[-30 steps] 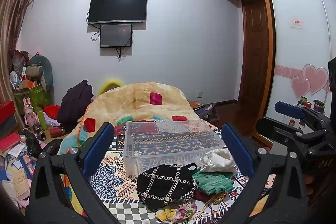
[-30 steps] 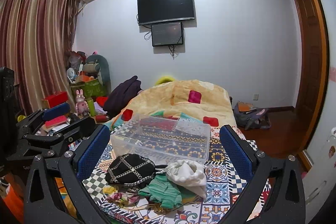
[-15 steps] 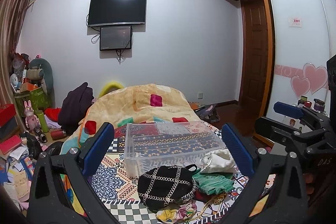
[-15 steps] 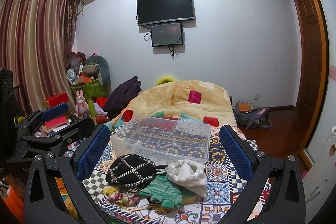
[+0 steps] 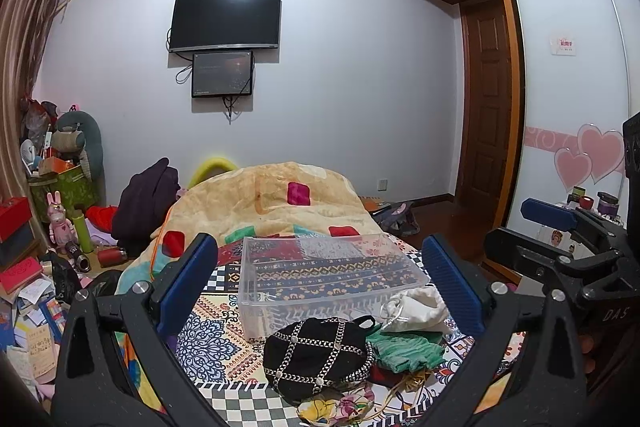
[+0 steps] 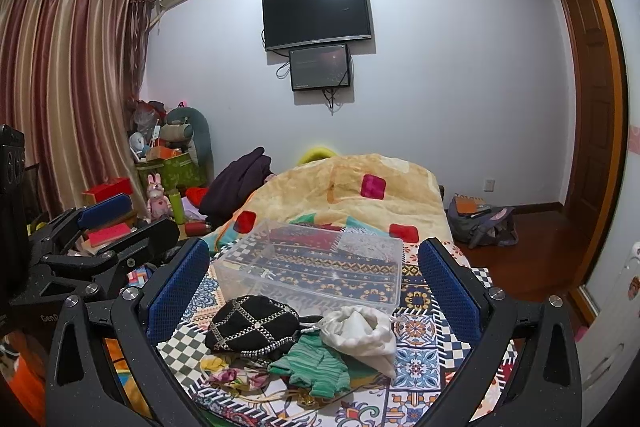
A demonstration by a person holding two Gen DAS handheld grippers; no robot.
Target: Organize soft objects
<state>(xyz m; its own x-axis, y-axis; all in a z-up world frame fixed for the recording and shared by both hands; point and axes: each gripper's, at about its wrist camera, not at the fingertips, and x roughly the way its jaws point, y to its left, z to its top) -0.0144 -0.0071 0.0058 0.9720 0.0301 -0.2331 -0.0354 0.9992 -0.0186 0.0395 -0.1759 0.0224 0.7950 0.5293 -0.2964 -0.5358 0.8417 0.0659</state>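
While I'm hovering both grippers wide open & empty, L gripper (image 5: pixel 320 283) is sitting nearer the black cap (image 5: pixel 318 357), lying just ahead w/ clear bin (image 5: pixel 332 279) directly behind; R gripper (image 6: pixel 314 281) nearer the white pouch (image 6: pixel 362 333).

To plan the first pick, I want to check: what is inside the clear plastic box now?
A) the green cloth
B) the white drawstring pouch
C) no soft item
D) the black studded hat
C: the clear plastic box shows only the patterned bedcover through it; the soft items lie in front.

Black frames with silver screws carry blue ribbed fingers (image 5: pixel 188 279).
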